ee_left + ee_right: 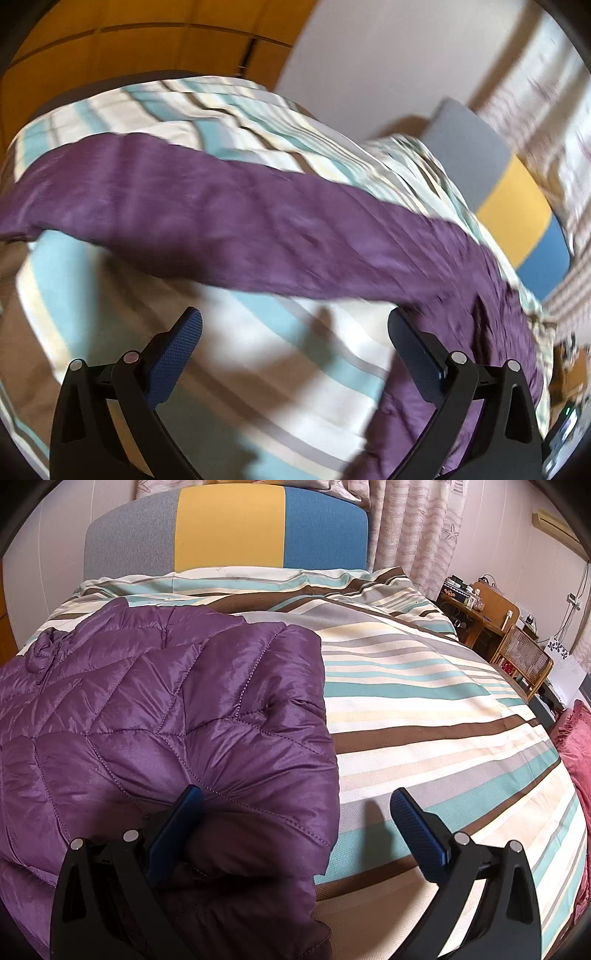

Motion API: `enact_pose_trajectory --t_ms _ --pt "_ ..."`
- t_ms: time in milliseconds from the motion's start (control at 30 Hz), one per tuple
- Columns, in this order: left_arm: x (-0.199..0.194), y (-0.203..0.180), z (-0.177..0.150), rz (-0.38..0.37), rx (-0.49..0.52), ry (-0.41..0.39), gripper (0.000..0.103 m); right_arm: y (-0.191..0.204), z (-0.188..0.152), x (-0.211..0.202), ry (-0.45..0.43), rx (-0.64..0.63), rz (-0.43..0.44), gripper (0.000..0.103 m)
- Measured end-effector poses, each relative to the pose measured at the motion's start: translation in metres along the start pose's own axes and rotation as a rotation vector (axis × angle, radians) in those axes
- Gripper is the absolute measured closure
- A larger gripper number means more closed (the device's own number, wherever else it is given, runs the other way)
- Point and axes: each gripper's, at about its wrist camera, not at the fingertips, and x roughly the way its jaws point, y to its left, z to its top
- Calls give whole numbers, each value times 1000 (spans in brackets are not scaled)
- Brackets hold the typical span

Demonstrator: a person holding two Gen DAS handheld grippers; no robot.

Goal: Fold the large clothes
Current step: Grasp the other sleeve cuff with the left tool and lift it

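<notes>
Bed w/ striped duvet (424,686), purple quilted jacket (166,720) on left

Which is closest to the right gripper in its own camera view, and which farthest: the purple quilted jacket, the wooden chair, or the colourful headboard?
From the right gripper:
1. Purple quilted jacket, right at the left finger, on the striped bedspread.
2. Wooden chair, off the bed's right side.
3. Headboard, at the bed's far end; its order against the chair is hard to call.

No text, label, brand or number can be read in either view. The small items on the brown wooden desk (480,618) at the far right are too tiny to make out any writing.
</notes>
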Motion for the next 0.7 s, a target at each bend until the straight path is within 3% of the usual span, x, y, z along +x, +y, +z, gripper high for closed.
enact_pose_trajectory --t_ms 233,500,700 --pt "-8 54 13 25 -180 -32 3 0 0 0 0 1 0 2" --pt "-26 82 15 -96 -342 -142 3 0 0 0 -2 -1 -2 2" --pt "-34 97 19 -128 -436 -199 3 1 0 -1 -4 -1 -4 2"
